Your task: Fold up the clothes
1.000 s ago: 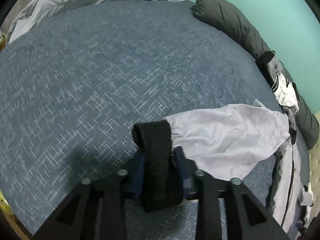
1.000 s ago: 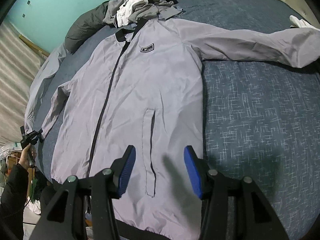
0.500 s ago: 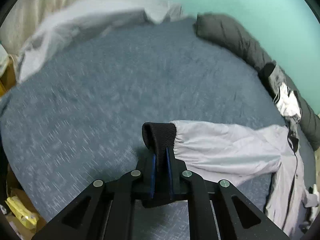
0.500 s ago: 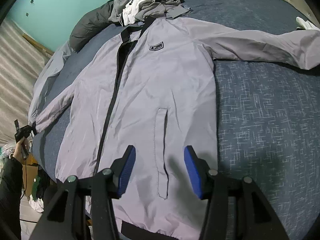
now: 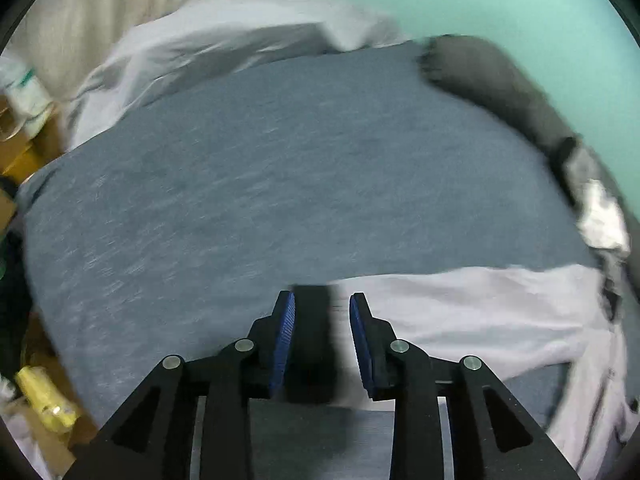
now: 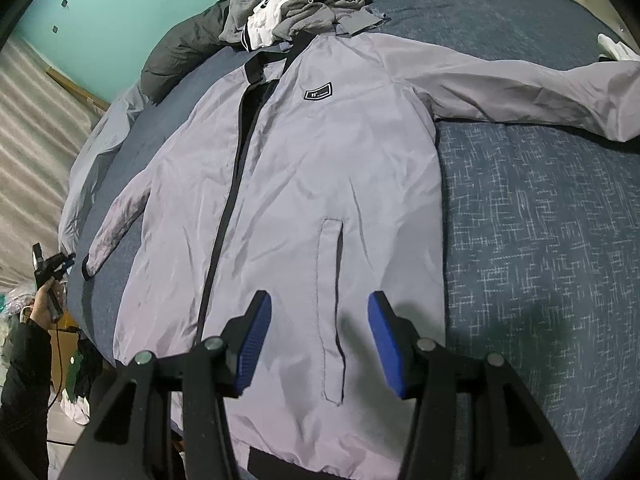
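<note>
A light grey zip jacket (image 6: 320, 184) with black trim lies face up on the blue bed cover (image 6: 540, 220). In the left wrist view its sleeve (image 5: 460, 308) stretches out to the right, ending in a black cuff (image 5: 314, 320). That cuff sits between the jaws of my left gripper (image 5: 322, 308), which are opening, with a gap showing beside the right pad. In the right wrist view the left gripper (image 6: 60, 262) hangs just off the cuff at the bed's left edge. My right gripper (image 6: 320, 312) hovers open over the jacket's lower front, holding nothing.
A pile of grey and white clothes (image 6: 288, 12) lies by the jacket's collar against a dark rolled duvet (image 5: 500, 84). A pale blanket (image 5: 224, 36) bunches at the far side. Boxes and a yellow packet (image 5: 44, 396) sit off the bed's left edge. A hand (image 6: 40, 304) holds the left gripper.
The left gripper closed on the black cuff, lifted and drew the sleeve out straight, and its jaws have now parted from the cuff. The right gripper has stayed in place.
</note>
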`<state>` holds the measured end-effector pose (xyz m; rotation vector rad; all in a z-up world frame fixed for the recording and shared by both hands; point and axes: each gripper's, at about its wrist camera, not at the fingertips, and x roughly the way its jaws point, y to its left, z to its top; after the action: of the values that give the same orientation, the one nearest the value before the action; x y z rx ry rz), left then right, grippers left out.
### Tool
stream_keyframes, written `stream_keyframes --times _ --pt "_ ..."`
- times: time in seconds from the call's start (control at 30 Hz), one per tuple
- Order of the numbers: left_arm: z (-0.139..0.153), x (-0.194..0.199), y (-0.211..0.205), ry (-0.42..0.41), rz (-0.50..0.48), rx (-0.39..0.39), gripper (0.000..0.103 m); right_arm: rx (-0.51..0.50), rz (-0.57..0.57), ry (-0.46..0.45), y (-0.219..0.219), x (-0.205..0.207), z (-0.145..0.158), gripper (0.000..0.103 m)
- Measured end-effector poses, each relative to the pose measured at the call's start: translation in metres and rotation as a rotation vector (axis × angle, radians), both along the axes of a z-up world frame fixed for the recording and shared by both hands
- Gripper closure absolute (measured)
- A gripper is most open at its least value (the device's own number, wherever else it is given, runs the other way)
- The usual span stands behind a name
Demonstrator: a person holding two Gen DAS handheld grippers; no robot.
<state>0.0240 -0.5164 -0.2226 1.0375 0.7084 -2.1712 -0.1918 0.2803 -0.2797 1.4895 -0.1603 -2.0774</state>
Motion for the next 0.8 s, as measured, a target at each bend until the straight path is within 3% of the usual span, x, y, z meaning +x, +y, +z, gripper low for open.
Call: stream_keyframes --times 0.13,0.3,0.47,0.6,0.67,0.8 --pt "-0.012 -0.068 0.056 -0.029 -0.269 0.058 0.071 -0.006 0.003 0.004 -0.003 -0.002 0.002 0.052" --pt "-0.038 -0.132 0.108 -0.050 -0.400 0.066 0.071 -0.014 0.001 0.012 -0.001 -0.003 0.007 0.052" --pt "-0.066 -0.189 0.132 -0.082 -0.466 0.089 0.071 -0.037 -0.010 -0.002 -0.001 -0.008 0.002 0.052" --pt "-0.092 -0.209 0.143 -0.193 -0.464 0.073 0.071 -0.061 -0.003 -0.021 -0.010 -0.014 -0.006 0.052" --pt "-0.090 -0.211 0.144 -0.199 -0.462 0.062 0.071 -0.072 0.011 -0.019 -0.018 -0.016 -0.009 0.052" --pt "-0.060 -0.213 0.146 -0.120 -0.484 0.023 0.070 -0.091 0.032 0.000 -0.035 -0.021 -0.012 0.052"
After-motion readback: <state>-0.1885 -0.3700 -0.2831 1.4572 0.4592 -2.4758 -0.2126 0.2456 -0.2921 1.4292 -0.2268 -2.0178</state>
